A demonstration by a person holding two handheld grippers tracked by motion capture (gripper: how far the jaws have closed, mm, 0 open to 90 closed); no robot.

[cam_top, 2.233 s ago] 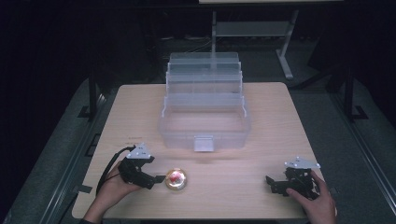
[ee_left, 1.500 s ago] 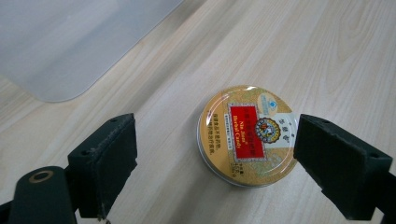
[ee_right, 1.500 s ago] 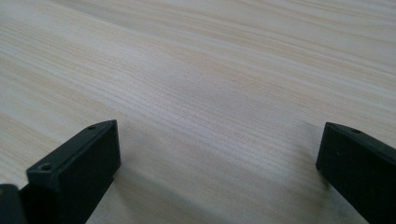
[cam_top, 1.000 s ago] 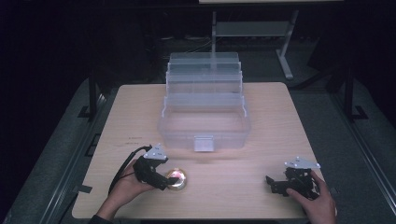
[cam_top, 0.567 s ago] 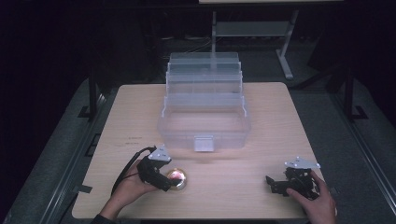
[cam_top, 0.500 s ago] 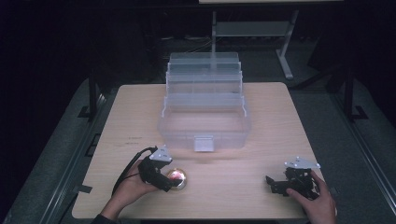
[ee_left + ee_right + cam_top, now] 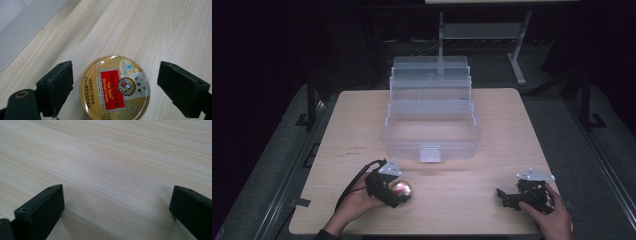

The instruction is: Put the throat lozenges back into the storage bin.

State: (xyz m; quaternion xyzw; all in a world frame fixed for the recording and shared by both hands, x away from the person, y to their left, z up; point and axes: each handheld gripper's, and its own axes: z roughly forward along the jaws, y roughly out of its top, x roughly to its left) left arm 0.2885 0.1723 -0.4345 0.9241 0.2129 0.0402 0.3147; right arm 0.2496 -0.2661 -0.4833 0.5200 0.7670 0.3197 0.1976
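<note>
Left gripper view is showing a round candy tin (image 7: 115,88), gold lid with a red "Herbal Candy" label, lying flat on the wooden table (image 7: 155,30) between the two black jaws of the left gripper (image 7: 122,87). Jaws are standing released, one either side of the tin, with a gap to the rim on both sides; nothing is being gripped yet.

Handling, as judged: tin is looking like stiff thin metal, light, with a glossy lid and smooth curved wall, so likely slippery. Best hold is probably across the full width, pads squarely on the side wall, low down, since an off-centre pinch could squirt it out.

High view: tin (image 7: 401,189) is sitting just beyond the left gripper (image 7: 388,190), near the table's front edge. A clear plastic tiered storage box (image 7: 431,131), standing open, is lying ahead of the jaws with bare table between. Right gripper (image 7: 507,196) is resting well apart, off to the side.

Right gripper view: jaws are spread wide over bare wood, holding nothing.
</note>
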